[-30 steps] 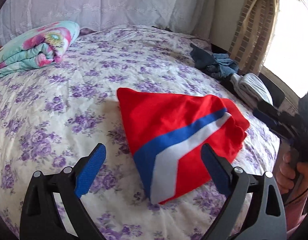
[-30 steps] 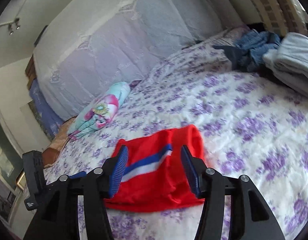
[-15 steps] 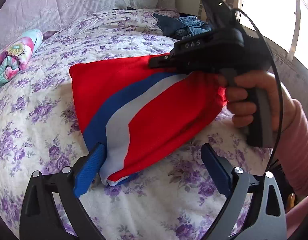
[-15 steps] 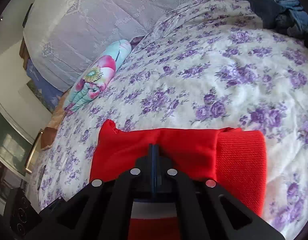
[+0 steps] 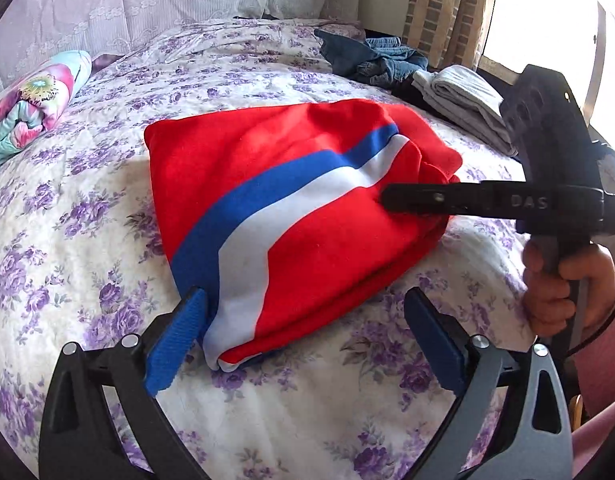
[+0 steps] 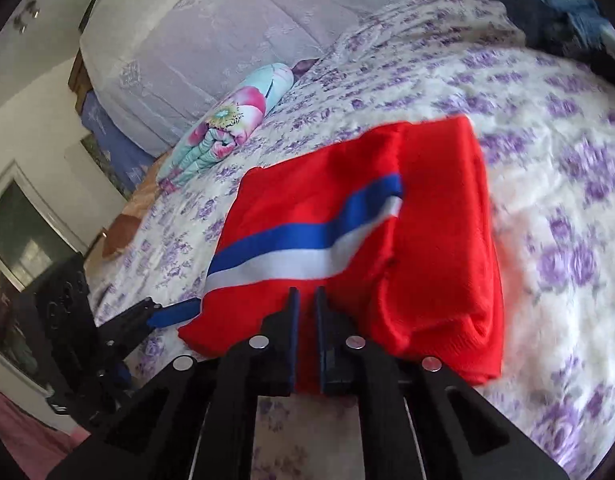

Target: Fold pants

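Observation:
The folded red pants (image 5: 291,200) with a blue and white stripe lie on the floral bedspread (image 5: 87,220). My left gripper (image 5: 303,328) is open, its fingers either side of the bundle's near corner, left pad touching the cloth. My right gripper (image 5: 387,198) reaches in from the right, its jaws nearly closed on the pants' right edge. In the right wrist view the right gripper (image 6: 306,300) pinches red fabric of the pants (image 6: 347,208) in a narrow gap; the left gripper's blue pad (image 6: 173,314) shows at the left.
A rolled floral blanket (image 5: 31,100) lies far left. A heap of dark blue clothes (image 5: 371,58) and folded grey garments (image 5: 463,100) sit at the far right near the curtain and window. The white headboard cover (image 6: 227,32) stands behind the bed.
My right gripper has drawn back from over the pants to their right edge, still pinching cloth. My left gripper has stayed open at the near corner, and the bundle has shifted slightly.

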`<state>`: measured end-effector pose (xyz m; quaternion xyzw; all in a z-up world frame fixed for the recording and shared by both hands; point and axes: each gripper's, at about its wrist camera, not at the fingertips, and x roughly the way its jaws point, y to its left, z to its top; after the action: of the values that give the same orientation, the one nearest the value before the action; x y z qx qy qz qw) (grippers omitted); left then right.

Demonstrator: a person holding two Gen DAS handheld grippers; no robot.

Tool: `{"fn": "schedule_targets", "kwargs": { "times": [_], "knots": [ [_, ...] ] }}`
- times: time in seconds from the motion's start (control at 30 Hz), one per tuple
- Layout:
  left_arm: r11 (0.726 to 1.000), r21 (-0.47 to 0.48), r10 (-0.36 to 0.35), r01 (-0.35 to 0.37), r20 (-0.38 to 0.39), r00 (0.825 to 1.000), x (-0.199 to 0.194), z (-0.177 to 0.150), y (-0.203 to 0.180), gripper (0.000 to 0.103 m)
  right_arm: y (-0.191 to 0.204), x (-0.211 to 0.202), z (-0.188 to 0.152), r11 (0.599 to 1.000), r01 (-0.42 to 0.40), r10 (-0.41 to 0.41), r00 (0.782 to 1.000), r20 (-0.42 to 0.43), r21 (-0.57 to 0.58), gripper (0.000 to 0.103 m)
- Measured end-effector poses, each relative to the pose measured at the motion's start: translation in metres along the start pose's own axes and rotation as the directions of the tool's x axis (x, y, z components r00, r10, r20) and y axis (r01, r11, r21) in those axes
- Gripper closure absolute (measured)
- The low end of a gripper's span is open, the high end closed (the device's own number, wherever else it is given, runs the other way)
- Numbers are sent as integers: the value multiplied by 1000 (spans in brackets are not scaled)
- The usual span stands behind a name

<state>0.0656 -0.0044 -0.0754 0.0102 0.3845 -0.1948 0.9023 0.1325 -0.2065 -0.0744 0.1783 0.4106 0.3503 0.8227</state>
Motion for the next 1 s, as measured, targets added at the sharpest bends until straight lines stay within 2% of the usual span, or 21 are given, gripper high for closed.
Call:
{"fn": "schedule_targets", "kwargs": {
  "times": [0.1,0.2,0.3,0.37,0.47,0.5,0.53,0.6,0.63,0.7,0.77,0.83,0.9,1.0],
  "knots": [
    [1000,-10,-18,18,-8,1000,-6,7,3,7,0,-24,-8,1000,-24,24,998,52,7,93],
    [993,-38,-110,110,20,994,-22,27,14,7,4,-35,-15,999,-33,35,996,79,-17,88],
    [990,-50,-129,132,73,989,-28,63,29,7,-2,-39,-21,998,-58,57,994,95,4,85],
    [989,-70,-128,134,83,988,-17,86,39,7,-6,-37,-24,998,-61,59,994,97,23,87],
    [983,-138,-123,124,22,992,20,114,59,7,-10,-36,-30,997,-71,67,993,93,40,86],
    [978,-174,-118,115,-7,993,34,119,68,7,-11,-35,-33,998,-55,51,995,87,42,81],
    [969,-224,-115,102,-46,992,54,121,79,7,-11,-34,-35,999,-42,39,995,87,35,77],
    [957,-284,-97,61,-114,989,82,117,96,7,-12,-34,-39,999,-35,33,996,89,23,77],
    [959,-283,-66,32,-112,992,87,114,100,7,-13,-33,-40,1000,-17,16,996,87,20,77],
    [969,-248,-8,-21,-115,993,81,115,97,7,-13,-33,-42,1000,1,-1,996,89,1,77],
    [960,-278,18,-39,-77,997,65,115,101,7,-13,-34,-42,1000,1,0,996,88,-5,77],
    [946,-325,5,-13,-27,1000,44,113,107,7,-12,-39,-41,1000,2,-1,996,89,-12,73],
    [934,-356,-26,34,29,999,17,107,108,7,-12,-48,-41,1000,8,-6,995,104,-19,63],
    [931,-360,-37,62,76,996,-11,90,100,7,-16,-63,-35,1000,-9,9,992,127,-2,57]
  ]
}}
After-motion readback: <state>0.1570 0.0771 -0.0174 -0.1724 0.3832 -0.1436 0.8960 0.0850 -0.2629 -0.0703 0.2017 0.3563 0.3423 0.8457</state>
